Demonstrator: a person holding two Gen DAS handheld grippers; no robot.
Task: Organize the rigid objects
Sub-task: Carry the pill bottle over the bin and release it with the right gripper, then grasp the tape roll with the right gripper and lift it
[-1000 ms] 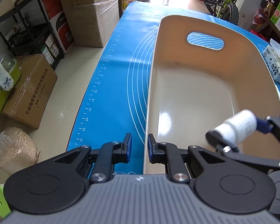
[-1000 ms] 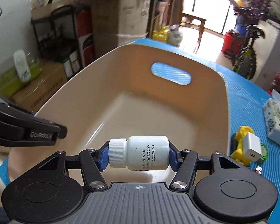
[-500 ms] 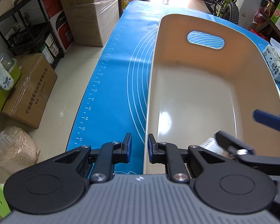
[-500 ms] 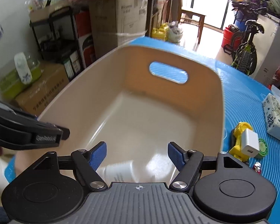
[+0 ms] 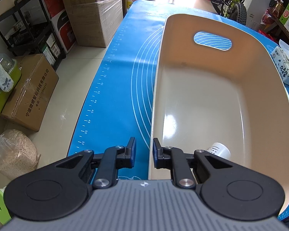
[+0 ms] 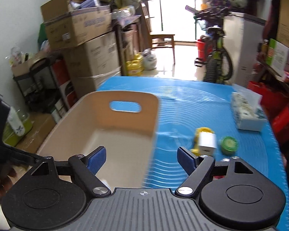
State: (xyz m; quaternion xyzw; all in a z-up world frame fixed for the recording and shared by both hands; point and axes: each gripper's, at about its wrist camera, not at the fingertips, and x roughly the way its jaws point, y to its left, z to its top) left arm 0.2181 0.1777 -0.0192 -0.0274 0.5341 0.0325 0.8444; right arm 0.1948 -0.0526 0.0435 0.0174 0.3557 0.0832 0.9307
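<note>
Left gripper jaws clamping bin wall, right gripper jaws just opened, empty, printed bottle inside

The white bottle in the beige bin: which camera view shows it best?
The left wrist view shows it best. There the white bottle lies on the floor of the beige bin, partly hidden behind the left gripper. In the right wrist view I cannot make it out: that picture is blurred and the gripper body covers the near part of the bin.
</note>
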